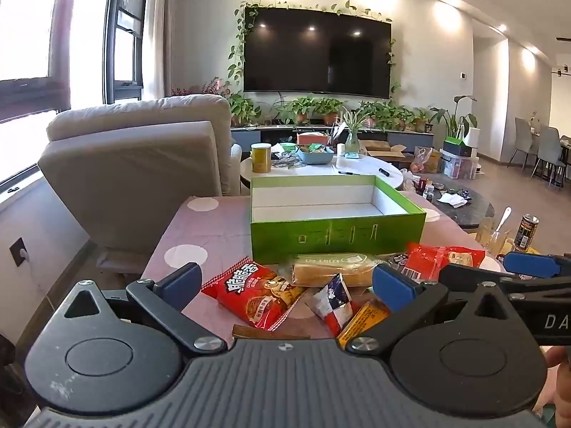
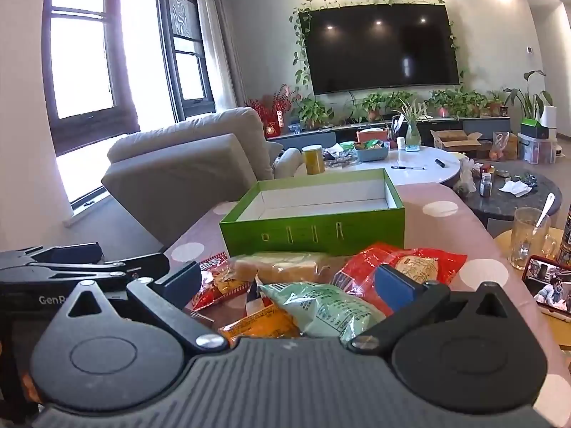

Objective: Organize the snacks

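In the left wrist view the left claw (image 1: 285, 285) is seen spread wide with nothing pinched, above a red snack packet (image 1: 257, 294) lying low in the centre of the frame. In the right wrist view the right claw (image 2: 287, 281) is likewise spread and empty, with a pale green packet (image 2: 321, 308) between its blue pads. The snacks are heaped on the pink surface (image 2: 446, 210) just in front of an open green box (image 2: 314, 233) at mid-frame.

Wall TV (image 1: 317, 55), beige armchair (image 1: 142, 157), glass mug (image 2: 531, 237) holding spoon (image 2: 544, 208).
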`<state>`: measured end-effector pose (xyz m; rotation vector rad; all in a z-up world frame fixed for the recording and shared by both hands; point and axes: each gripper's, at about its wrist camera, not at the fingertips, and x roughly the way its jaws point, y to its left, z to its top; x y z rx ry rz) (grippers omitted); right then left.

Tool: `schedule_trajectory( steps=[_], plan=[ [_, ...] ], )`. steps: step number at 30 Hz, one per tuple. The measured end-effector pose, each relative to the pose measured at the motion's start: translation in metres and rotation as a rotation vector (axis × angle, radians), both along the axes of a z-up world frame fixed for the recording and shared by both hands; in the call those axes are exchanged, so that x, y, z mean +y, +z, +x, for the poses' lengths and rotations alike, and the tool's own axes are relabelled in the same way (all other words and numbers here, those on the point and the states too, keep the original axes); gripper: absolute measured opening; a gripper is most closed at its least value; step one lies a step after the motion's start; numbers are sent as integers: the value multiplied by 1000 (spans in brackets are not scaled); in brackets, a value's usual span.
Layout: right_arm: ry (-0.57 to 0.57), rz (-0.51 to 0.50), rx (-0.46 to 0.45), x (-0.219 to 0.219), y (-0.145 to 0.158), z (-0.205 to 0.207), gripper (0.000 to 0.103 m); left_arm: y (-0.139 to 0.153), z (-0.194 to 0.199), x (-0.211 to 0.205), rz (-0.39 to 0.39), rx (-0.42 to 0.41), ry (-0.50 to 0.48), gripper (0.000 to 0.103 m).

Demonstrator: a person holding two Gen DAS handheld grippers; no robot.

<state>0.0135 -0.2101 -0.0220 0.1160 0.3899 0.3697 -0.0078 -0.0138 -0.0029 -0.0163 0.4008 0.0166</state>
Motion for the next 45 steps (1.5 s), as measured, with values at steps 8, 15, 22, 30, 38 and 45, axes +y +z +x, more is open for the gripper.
schedule_trajectory(
  steps=[8, 15, 22, 30, 38, 45],
  plan=[
    [-21, 6, 11, -3, 1, 2, 80, -1, 4, 3, 10, 8, -30, 102],
    [-42, 12, 21, -5, -3, 5, 80, -2, 5, 5, 9, 9, -29, 102],
    [-50, 16, 23, -7, -4, 6, 80, -1, 7, 9, 0, 10, -15, 102],
    [-43, 10, 25, -5, -4, 6, 80, -2, 7, 9, -4, 20, -26, 102],
    [-51, 9, 19, -7, -5, 4, 80, -3, 7, 6, 9, 18, -33, 102],
    [-53, 8, 12, -9, -7, 4, 80, -5, 8, 6, 11, 22, -36, 102]
  ],
)
